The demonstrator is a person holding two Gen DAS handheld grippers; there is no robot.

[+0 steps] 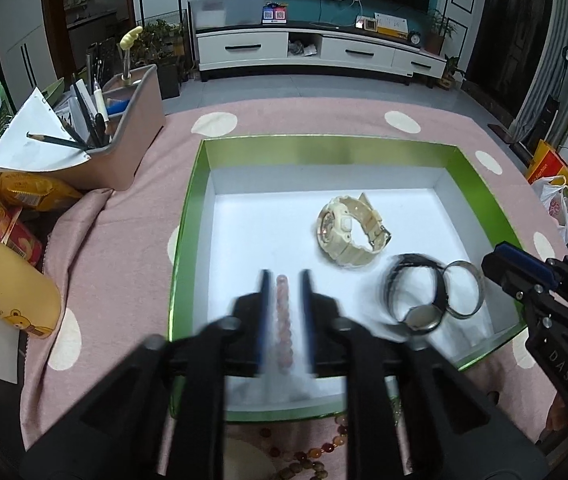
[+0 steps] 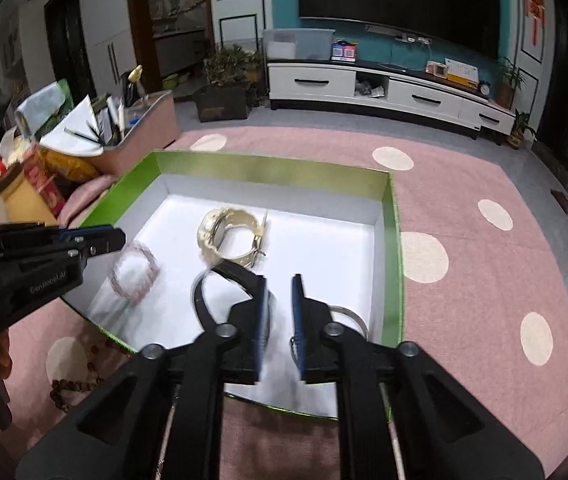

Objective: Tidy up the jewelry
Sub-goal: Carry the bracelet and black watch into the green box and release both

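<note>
The left tool (image 1: 286, 280) hangs over the near left part of the green-rimmed box (image 1: 191, 200), its jaws apart. The pink bead bracelet (image 1: 284, 320) sits between them, seen edge-on and blurred, so whether a pad touches it cannot be told; from the right wrist view it appears as a faint ring at 9 o'clock in the box. The right tool (image 2: 279, 308) also has its jaws apart, over the near right part of the box. The black watch (image 1: 418, 296) lies beneath it, the strap showing at 10 o'clock of the tool and the face largely hidden behind the left pad. The silver bangle (image 1: 464, 288) touches the black watch on its right; in the right wrist view only an arc shows past the tool. The cream watch (image 1: 350, 232) lies alone mid-box, tilted on its side. At 6 o'clock, outside the box on the pink counter (image 1: 131, 184), a string of brown beads (image 1: 316, 460) is cut off by the tool's arms.
</note>
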